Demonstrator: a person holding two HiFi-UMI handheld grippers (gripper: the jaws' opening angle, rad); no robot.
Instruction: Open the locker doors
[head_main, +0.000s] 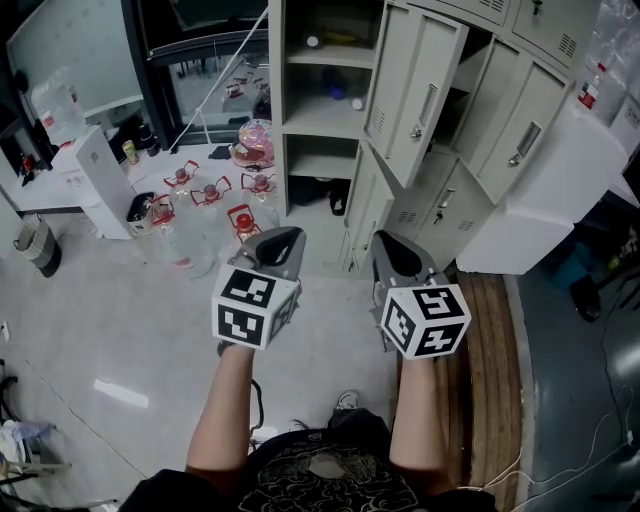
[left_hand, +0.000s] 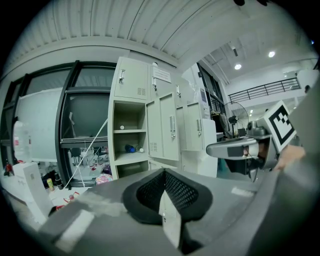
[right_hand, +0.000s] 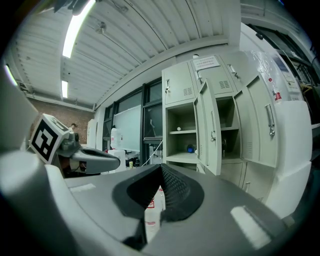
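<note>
Lockers (head_main: 440, 110) ahead, bottles (head_main: 210, 190) on floor (head_main: 120, 330) left of them, box (head_main: 550, 195) right.

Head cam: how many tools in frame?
2: left tool lower centre-left, right tool beside it; both shut, empty, facing the lockers. None hidden.

No legible text anywhere.

Person stands facing the lockers (head_main: 500, 130), forearms raised. Left gripper (head_main: 285, 240) and right gripper (head_main: 393, 246) are side by side, apart from each other and well short of the lockers. Fingers drawn together, nothing held. One upper door (head_main: 420, 90) is swung wide, and the shelves (head_main: 325, 115) beside it are exposed, with small items on them. Cluster of red-handled water bottles (head_main: 215, 192) on the floor (head_main: 120, 340) to the left. White cabinet (head_main: 540, 205) against the lockers' right side.
</note>
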